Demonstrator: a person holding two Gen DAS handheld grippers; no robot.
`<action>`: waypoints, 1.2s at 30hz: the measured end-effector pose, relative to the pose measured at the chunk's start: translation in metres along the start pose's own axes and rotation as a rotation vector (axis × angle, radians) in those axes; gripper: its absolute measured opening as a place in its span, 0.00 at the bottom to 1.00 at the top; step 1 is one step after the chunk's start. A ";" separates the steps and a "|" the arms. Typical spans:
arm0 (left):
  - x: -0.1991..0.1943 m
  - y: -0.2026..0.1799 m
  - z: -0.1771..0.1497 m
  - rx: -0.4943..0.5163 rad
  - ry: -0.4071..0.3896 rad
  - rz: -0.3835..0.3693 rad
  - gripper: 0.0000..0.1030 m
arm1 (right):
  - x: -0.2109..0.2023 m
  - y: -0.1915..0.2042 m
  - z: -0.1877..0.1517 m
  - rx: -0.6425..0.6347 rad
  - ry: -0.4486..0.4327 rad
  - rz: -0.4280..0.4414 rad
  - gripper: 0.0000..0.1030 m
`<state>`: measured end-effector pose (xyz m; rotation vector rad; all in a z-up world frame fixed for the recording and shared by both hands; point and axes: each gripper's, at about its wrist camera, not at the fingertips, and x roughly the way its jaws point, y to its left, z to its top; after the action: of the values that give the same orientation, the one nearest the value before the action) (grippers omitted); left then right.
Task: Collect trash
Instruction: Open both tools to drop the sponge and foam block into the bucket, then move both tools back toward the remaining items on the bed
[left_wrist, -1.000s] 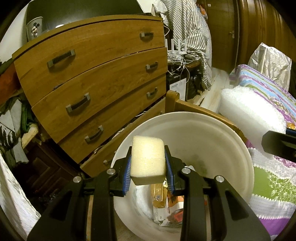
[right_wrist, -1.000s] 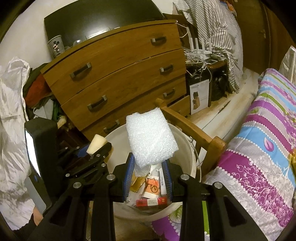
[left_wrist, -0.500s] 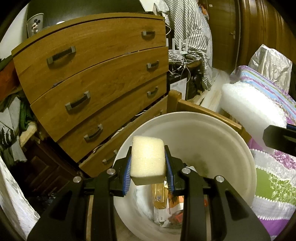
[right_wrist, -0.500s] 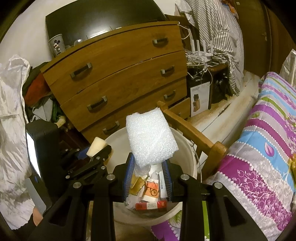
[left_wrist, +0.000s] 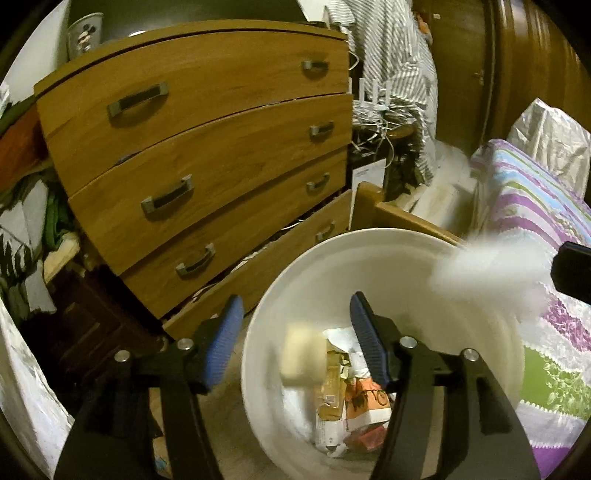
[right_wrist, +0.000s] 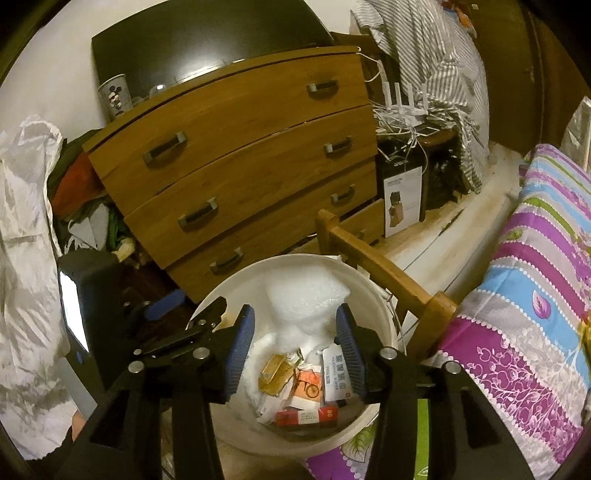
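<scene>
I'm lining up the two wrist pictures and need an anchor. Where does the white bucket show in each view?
Left wrist: the white bucket fills the lower centre-right, beyond the left claw, whose jaws are opening.
Right wrist: the bucket sits at lower centre, behind the right claw, jaws also opening, with trash inside.
Shared landmark: the wooden dresser stands behind the bucket in both views.
</scene>
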<state>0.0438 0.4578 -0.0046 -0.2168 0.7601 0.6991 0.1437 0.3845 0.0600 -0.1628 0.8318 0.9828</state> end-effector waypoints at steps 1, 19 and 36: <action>0.001 0.002 -0.001 -0.004 0.008 -0.008 0.57 | 0.001 -0.001 -0.001 0.002 0.003 0.000 0.46; -0.001 0.011 -0.002 -0.024 0.007 -0.162 0.57 | -0.009 -0.006 -0.018 0.010 -0.014 -0.020 0.46; -0.044 -0.009 -0.011 -0.065 -0.111 -0.245 0.62 | -0.077 -0.038 -0.074 0.023 -0.238 -0.184 0.55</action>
<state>0.0208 0.4242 0.0178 -0.3218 0.5932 0.4990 0.1119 0.2764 0.0530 -0.0977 0.5983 0.8008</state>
